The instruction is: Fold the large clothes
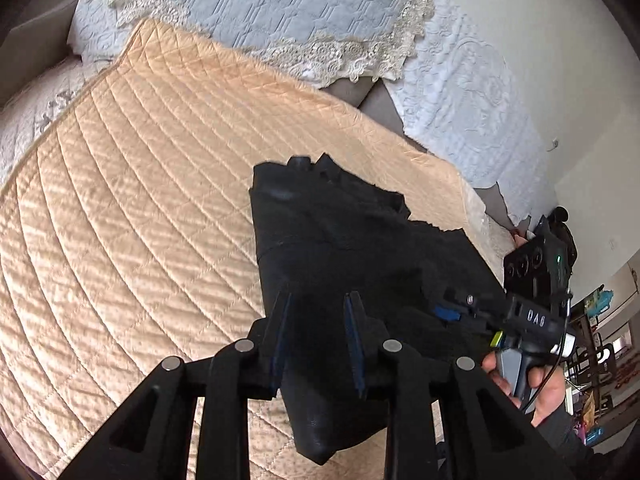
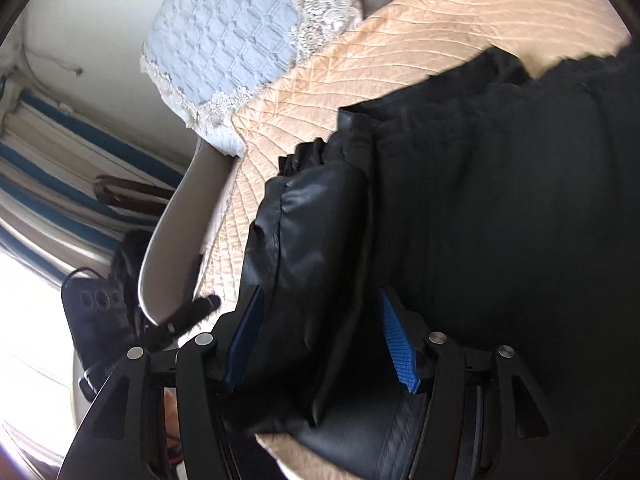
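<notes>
Peach quilted cover (image 1: 132, 184) spreads beneath a black garment (image 1: 340, 248), with lace-edged pillows (image 1: 280, 12) behind. Left tool (image 1: 318, 312) and right tool (image 2: 320, 332) each stand parted around garment folds.

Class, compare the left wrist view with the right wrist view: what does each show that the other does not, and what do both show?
Only the left wrist view shows the right gripper, a bare hand on its handle, and the white embossed bedspread. Only the right wrist view shows blue-and-white striped fabric and a bright window area. Both show the black leather-like garment on the peach quilted cover, and the pale blue lace-edged quilted cloth.
</notes>
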